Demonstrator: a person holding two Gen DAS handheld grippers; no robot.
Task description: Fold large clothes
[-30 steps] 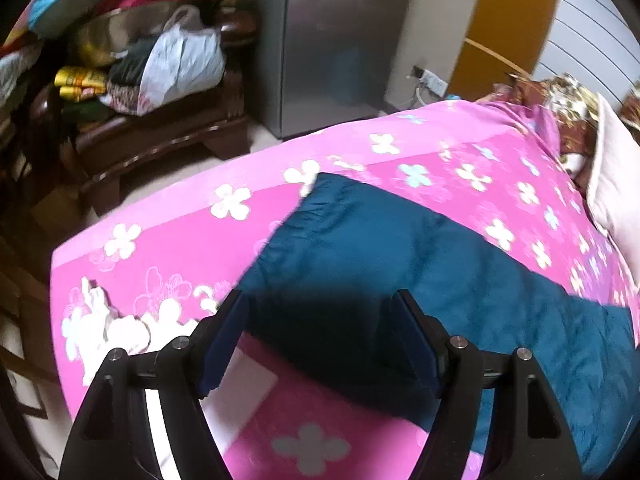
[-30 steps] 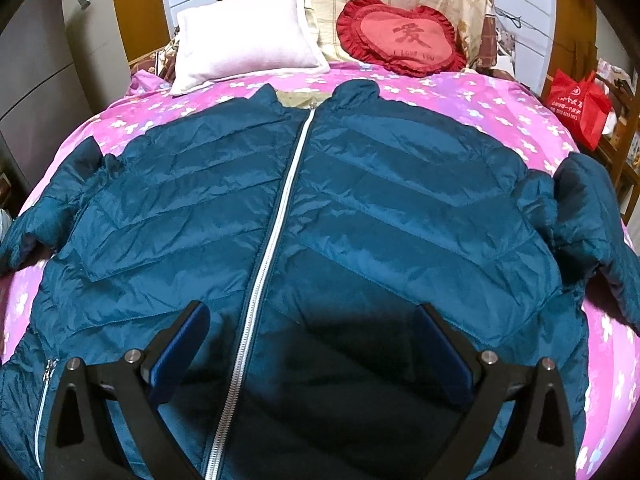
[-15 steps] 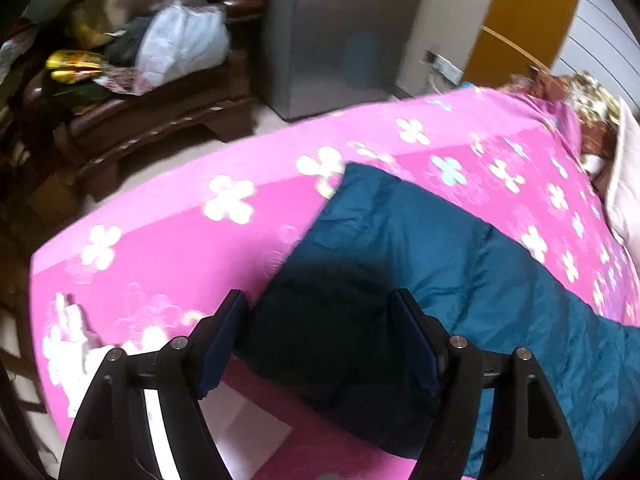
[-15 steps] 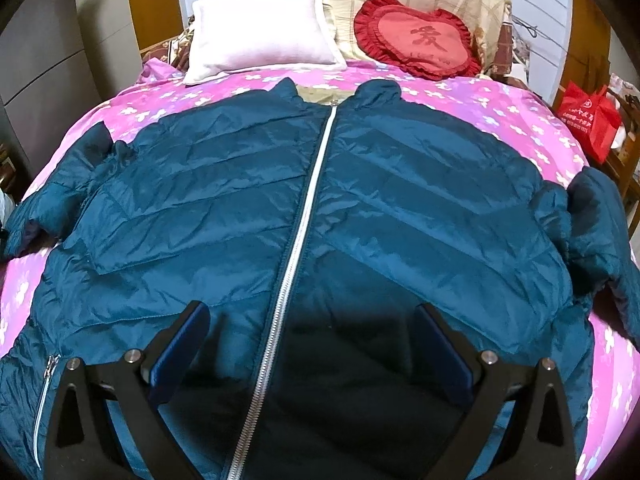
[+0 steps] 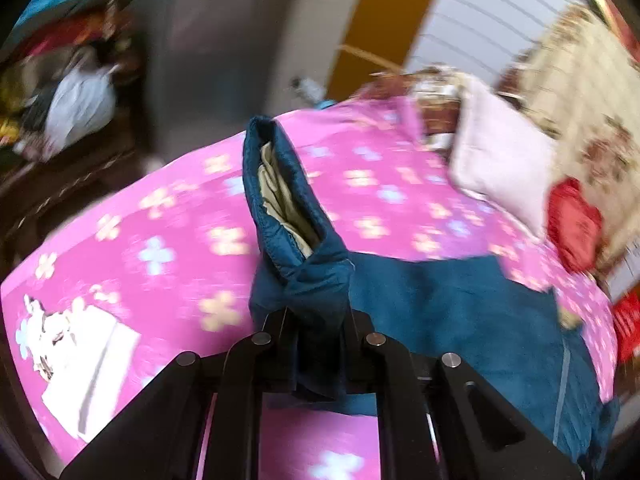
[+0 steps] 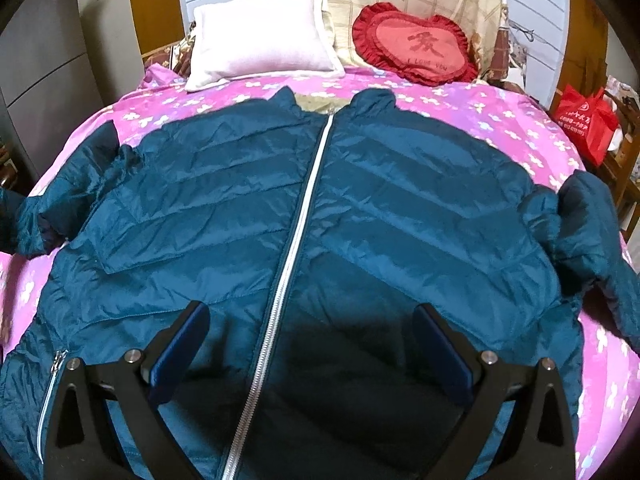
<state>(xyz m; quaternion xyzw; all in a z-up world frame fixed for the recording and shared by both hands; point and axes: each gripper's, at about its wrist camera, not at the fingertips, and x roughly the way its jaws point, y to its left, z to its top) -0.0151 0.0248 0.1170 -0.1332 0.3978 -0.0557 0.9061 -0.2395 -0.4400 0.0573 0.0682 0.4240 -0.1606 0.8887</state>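
A dark teal puffer jacket (image 6: 360, 216) with a silver zip lies front-up, spread across a pink flowered bedspread (image 6: 500, 120). In the left wrist view my left gripper (image 5: 320, 344) is shut on the jacket's sleeve (image 5: 288, 216) near the cuff. The sleeve is lifted off the bed and its pale lining shows in the open cuff. My right gripper (image 6: 316, 352) hangs open above the jacket's lower front, straddling the zip, with nothing between its fingers. The jacket's other sleeve (image 6: 588, 232) lies bunched at the right edge of the bed.
A white pillow (image 6: 260, 40) and a red heart cushion (image 6: 420, 48) rest at the head of the bed. A red bag (image 6: 588, 120) sits on furniture to the right. A grey cabinet (image 5: 216, 60) and a cluttered wooden chair (image 5: 72, 120) stand beyond the bed's left side.
My left gripper went from open over the flat sleeve to shut on it, then rose and swung right, lifting the cuff. The right gripper stayed where it was.
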